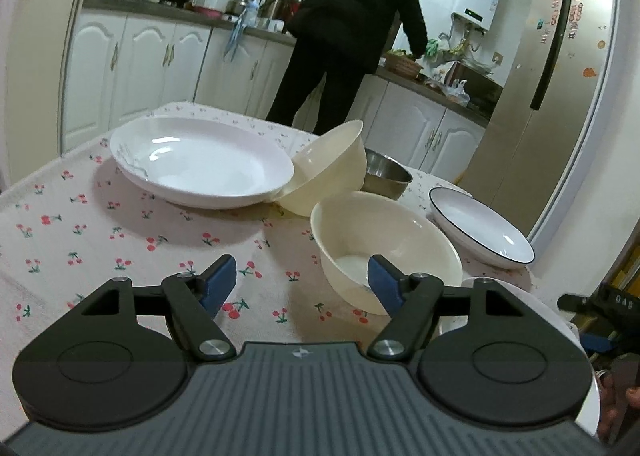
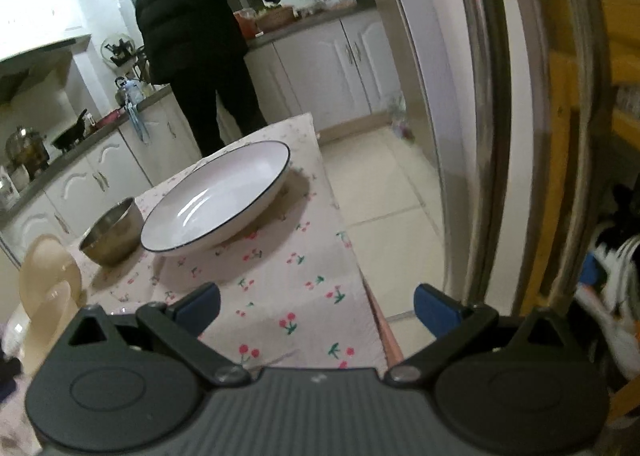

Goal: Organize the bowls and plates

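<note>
In the left wrist view my left gripper (image 1: 301, 286) is open and empty above the tablecloth. Its right pad (image 1: 383, 283) hangs in front of a cream bowl (image 1: 384, 244). A second cream bowl (image 1: 332, 167) leans tilted against a large white plate (image 1: 200, 159). A steel bowl (image 1: 386, 173) stands behind them. A white plate with a dark rim (image 1: 480, 232) lies at the right. In the right wrist view my right gripper (image 2: 316, 310) is open and empty over the table's right edge, short of the dark-rimmed plate (image 2: 218, 201) and the steel bowl (image 2: 114, 234).
The table (image 1: 80, 232) has a cherry-print cloth. A person in black (image 1: 352, 23) stands at the kitchen counter beyond it. A fridge (image 1: 552, 87) stands to the right. Another white dish (image 1: 560, 336) sits at the lower right edge. Tiled floor (image 2: 384, 215) lies right of the table.
</note>
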Available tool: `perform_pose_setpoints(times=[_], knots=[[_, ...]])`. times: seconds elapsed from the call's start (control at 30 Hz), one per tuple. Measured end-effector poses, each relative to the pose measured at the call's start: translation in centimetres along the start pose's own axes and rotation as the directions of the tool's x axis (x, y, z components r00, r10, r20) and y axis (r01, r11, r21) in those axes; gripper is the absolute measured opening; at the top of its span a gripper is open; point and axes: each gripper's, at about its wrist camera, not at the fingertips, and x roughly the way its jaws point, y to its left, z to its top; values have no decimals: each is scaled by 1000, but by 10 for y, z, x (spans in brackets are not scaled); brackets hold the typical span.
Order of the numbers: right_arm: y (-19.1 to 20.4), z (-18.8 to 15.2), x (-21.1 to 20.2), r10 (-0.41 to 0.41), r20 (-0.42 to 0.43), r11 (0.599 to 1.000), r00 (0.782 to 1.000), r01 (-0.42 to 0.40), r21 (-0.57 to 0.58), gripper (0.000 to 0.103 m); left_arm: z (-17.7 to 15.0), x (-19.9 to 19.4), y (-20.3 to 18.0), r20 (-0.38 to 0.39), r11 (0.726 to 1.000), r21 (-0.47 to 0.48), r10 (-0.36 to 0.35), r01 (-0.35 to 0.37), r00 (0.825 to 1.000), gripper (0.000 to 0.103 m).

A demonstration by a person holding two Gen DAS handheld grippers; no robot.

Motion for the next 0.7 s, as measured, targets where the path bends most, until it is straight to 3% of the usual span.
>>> perform_pose_setpoints(times=[0.1, 0.5, 0.6, 0.7], knots=[[2, 7, 4, 3, 48, 1000, 999, -3, -14, 102, 2, 1, 3, -16, 1000, -29, -10, 9, 1000, 89], [8, 21, 27, 46, 63, 999, 997, -46, -5, 102, 4, 8, 7, -77, 995, -101, -27, 19, 997, 85], [7, 25, 31, 51, 66, 999, 997, -51, 7, 102, 4, 10, 8, -36, 987, -163, -9, 3, 999, 87], [6, 28, 34, 61, 66, 998, 996, -62, 14, 102, 6, 11, 6, -22, 986, -164, -23, 19, 1000, 87]])
